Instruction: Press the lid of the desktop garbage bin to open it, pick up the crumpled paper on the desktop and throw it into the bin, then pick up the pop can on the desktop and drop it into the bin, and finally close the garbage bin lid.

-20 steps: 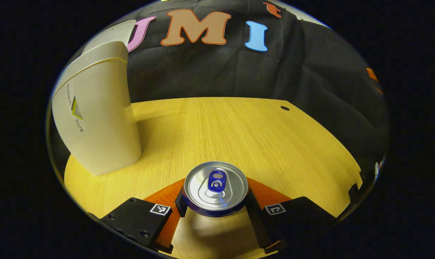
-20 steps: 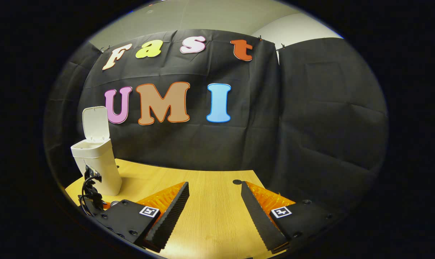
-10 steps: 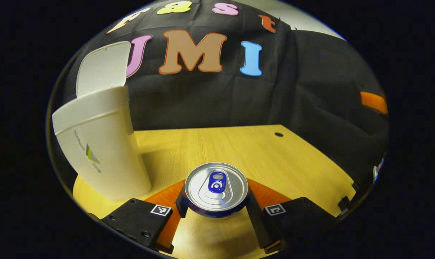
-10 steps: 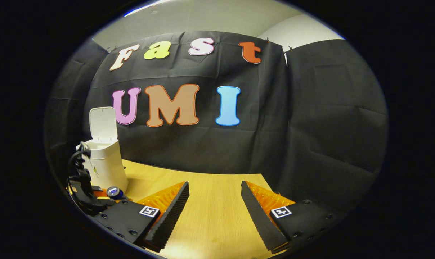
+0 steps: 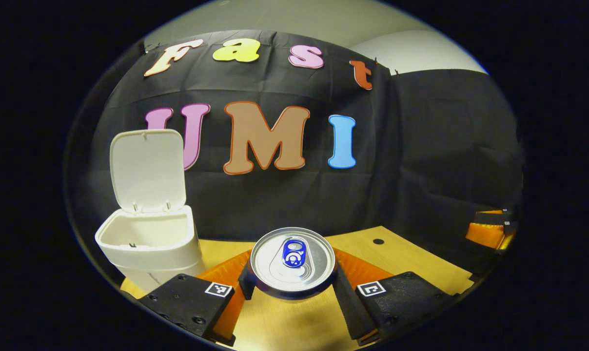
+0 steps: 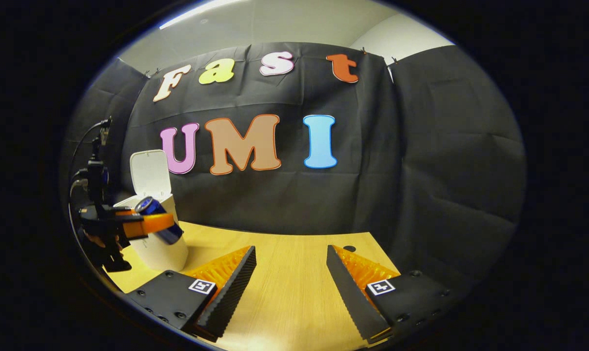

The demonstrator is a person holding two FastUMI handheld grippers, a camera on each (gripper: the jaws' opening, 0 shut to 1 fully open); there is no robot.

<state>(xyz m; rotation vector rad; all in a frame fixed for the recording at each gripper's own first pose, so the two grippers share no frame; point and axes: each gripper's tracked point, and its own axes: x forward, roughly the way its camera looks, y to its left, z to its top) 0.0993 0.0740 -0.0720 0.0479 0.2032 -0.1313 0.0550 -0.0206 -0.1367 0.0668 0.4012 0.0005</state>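
Lid [image 5: 147, 168] up, pop can [image 5: 292, 260] clamped in left hand-held gripper [image 5: 292, 287] near bin [image 5: 150, 246]; drop, closing left; right hand-held gripper [image 6: 290, 280] agape, empty.

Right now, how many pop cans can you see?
1. The pop can is held between the left gripper's fingers, lifted beside the open bin. Others may be hidden inside the bin.

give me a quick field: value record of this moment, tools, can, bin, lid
left tool: shut on the can, held up off the table
can: upright between the tool's fingers, top facing the camera; in the right gripper view it is level with the bin's rim
bin: white, standing on the table
lid: open, standing upright at the back
right tool: open, holding nothing, over the table
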